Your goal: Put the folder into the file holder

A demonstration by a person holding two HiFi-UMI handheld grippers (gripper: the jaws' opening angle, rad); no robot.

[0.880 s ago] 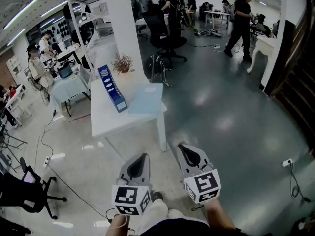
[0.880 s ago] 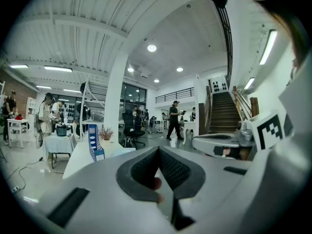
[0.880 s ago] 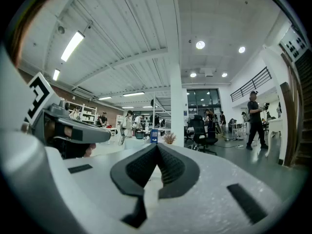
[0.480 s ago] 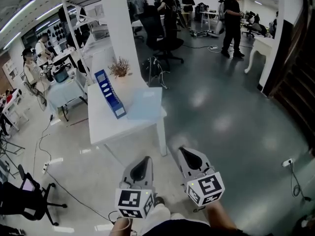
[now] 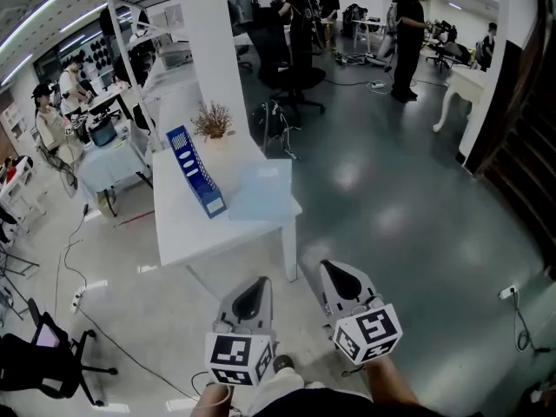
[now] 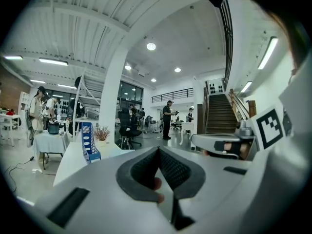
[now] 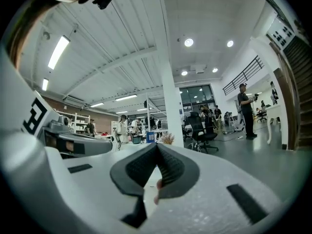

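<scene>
A blue file holder (image 5: 195,171) with white oval cut-outs stands upright on the left part of a white table (image 5: 204,233). A pale blue folder (image 5: 261,191) lies flat on the table to its right. Both grippers are well short of the table, held low over the floor. My left gripper (image 5: 253,287) is shut with nothing in it. My right gripper (image 5: 338,273) is likewise shut and empty. In the left gripper view, the file holder (image 6: 89,142) shows ahead to the left beyond the closed left gripper (image 6: 158,149). The right gripper (image 7: 157,146) points level, with the file holder (image 7: 151,137) tiny and far off.
A dried plant (image 5: 213,118) stands at the table's far end beside a white pillar (image 5: 208,42). A black office chair (image 5: 291,55) is behind it. People stand at desks on the left and at the far back. A staircase (image 6: 219,113) rises on the right. Cables lie on the floor (image 5: 95,320).
The table sits slightly lower and nearer in the head view than before. Both grippers keep their place at the bottom of the frame, shut and empty.
</scene>
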